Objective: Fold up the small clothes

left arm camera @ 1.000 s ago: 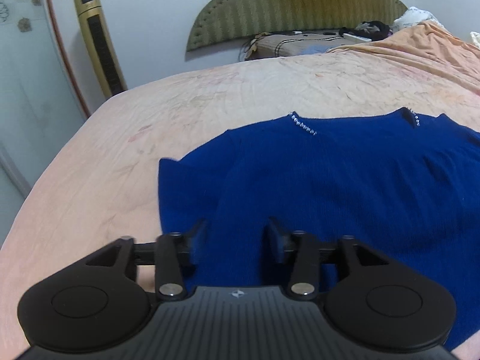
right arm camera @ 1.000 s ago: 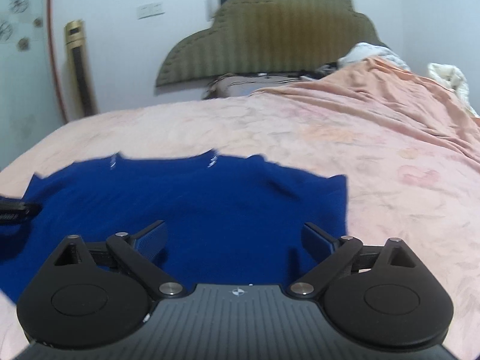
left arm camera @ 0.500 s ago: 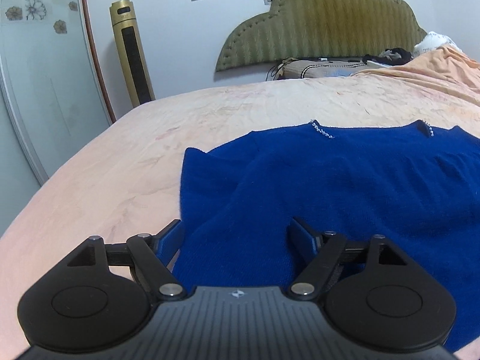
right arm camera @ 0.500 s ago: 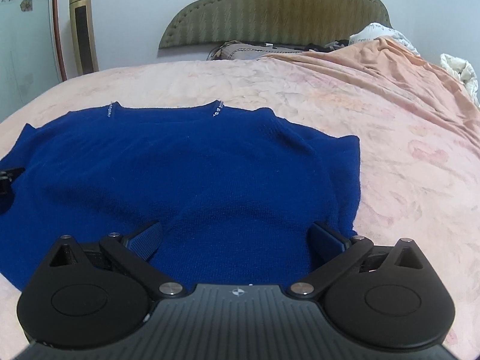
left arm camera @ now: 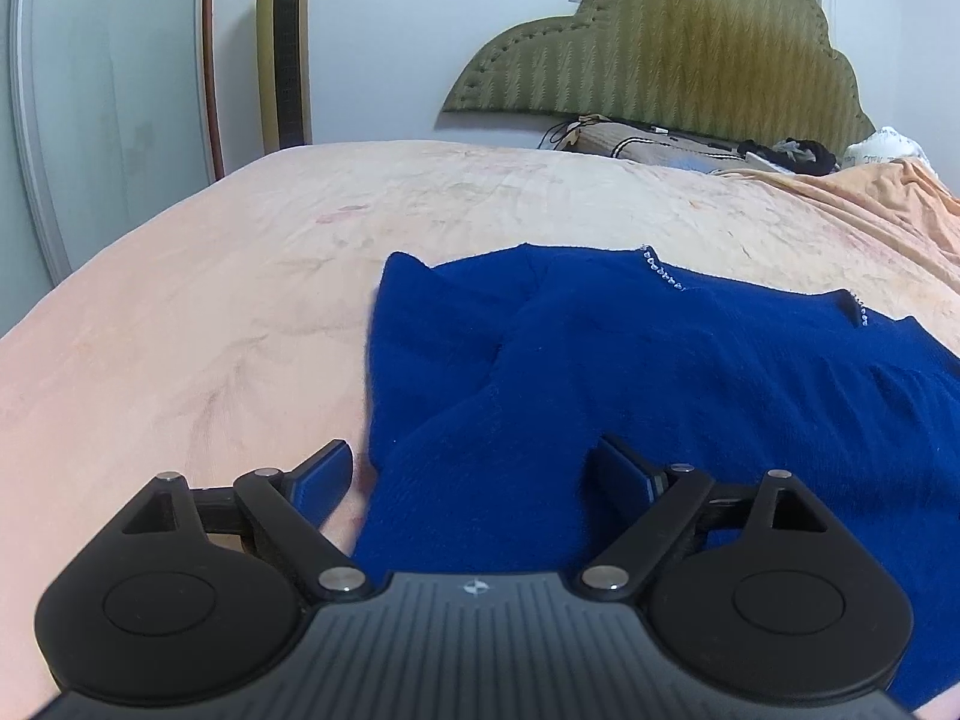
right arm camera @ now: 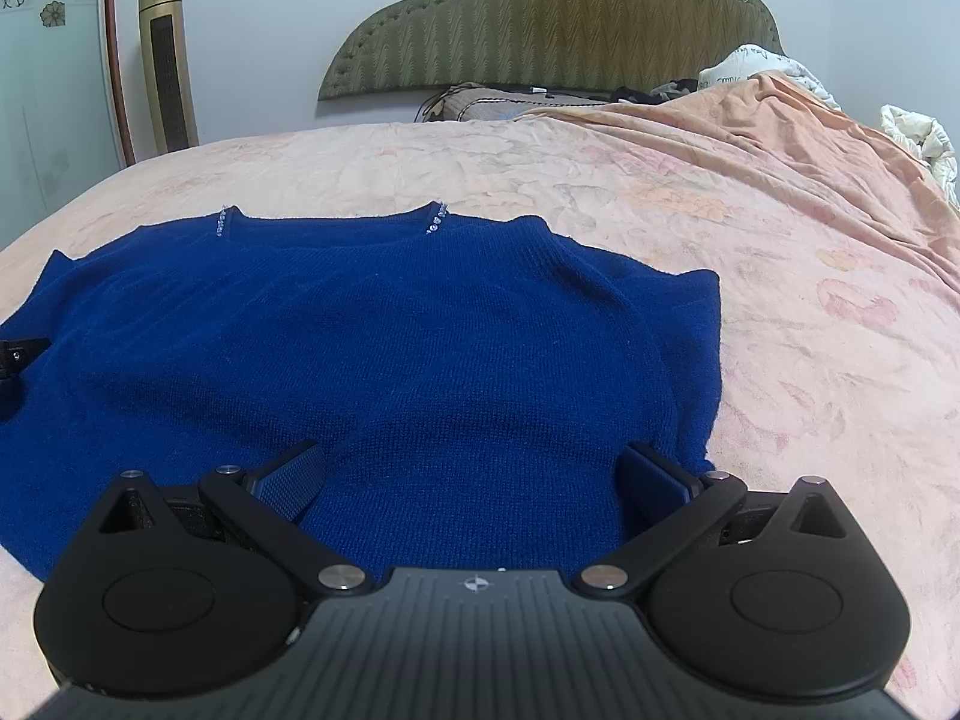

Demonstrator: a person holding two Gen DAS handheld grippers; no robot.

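Left wrist view: the left tool [left arm camera: 474, 471] tilts down over the near left edge of the blue sweater [left arm camera: 690, 396].
Left tool state: jaws wide and just been opening; sweater fabric lies between them, unpinched; the left finger [left arm camera: 321, 471] is over the bedsheet [left arm camera: 198, 324], the right one over the knit.
Right wrist view: the right tool [right arm camera: 471, 474] angles down over the sweater's [right arm camera: 384, 348] near hem, toward its right side.
Right tool state: jaws spread wide, both fingers above the fabric, nothing gripped.
Sweater: spread flat on the bed's peach bedsheet [right arm camera: 780, 276], beaded neckline [right arm camera: 435, 217] facing the headboard [right arm camera: 552, 18], sleeves tucked in at both sides.
Other tool: a dark part of the left tool [right arm camera: 15, 354] shows at the left edge of the right wrist view.
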